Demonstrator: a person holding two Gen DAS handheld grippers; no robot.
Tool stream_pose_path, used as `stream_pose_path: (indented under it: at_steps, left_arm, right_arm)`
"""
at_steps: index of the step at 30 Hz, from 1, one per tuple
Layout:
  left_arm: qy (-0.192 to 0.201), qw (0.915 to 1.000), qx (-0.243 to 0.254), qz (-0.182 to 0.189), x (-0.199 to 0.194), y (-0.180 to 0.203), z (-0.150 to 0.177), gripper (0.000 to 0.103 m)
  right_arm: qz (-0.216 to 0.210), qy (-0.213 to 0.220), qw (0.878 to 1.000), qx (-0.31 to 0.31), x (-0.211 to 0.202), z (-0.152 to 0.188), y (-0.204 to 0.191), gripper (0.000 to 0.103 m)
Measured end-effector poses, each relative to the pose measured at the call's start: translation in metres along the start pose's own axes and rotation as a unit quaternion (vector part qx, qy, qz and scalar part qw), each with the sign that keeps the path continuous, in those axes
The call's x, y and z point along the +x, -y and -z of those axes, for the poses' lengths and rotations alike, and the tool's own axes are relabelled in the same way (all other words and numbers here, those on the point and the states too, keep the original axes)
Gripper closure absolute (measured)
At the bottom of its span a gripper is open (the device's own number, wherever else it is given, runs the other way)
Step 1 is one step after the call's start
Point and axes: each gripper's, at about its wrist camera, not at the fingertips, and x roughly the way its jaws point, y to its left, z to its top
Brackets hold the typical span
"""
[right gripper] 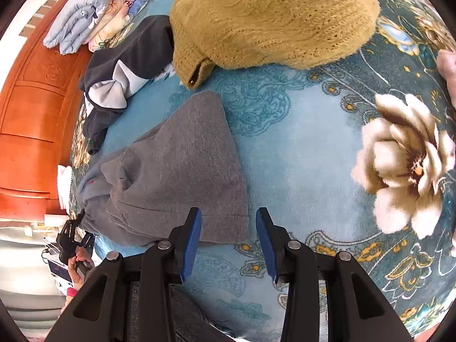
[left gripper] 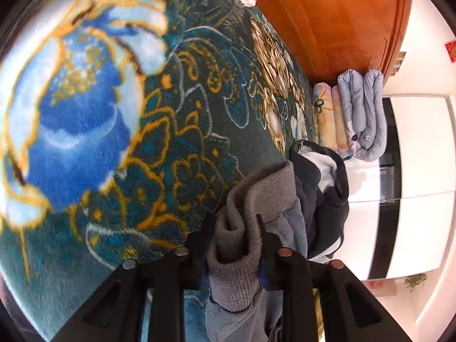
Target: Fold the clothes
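Note:
A grey knit garment (right gripper: 176, 171) lies partly folded on the blue floral blanket (right gripper: 299, 142). My left gripper (left gripper: 236, 228) is shut on a bunched edge of the grey garment (left gripper: 242, 213) and holds it just above the blanket. It also shows in the right wrist view (right gripper: 75, 233) at the garment's left end. My right gripper (right gripper: 228, 225) is open and empty, its blue pads (right gripper: 192, 239) hovering over the garment's near corner.
A mustard knit sweater (right gripper: 270, 17) lies at the far side. A dark navy and white garment (right gripper: 125, 74) lies beside it, also in the left wrist view (left gripper: 322, 188). Folded quilts (right gripper: 82, 14) rest against the wooden headboard (right gripper: 31, 108).

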Motion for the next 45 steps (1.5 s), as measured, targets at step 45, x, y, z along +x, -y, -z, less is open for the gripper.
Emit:
stream_pose_path:
  at_steps: [45]
  left_arm:
    - [-0.151, 0.7673, 0.616, -0.096, 0.053, 0.289, 0.420, 0.055]
  right_arm:
    - [-0.082, 0.019, 0.995, 0.051, -0.005, 0.004, 0.075, 0.062]
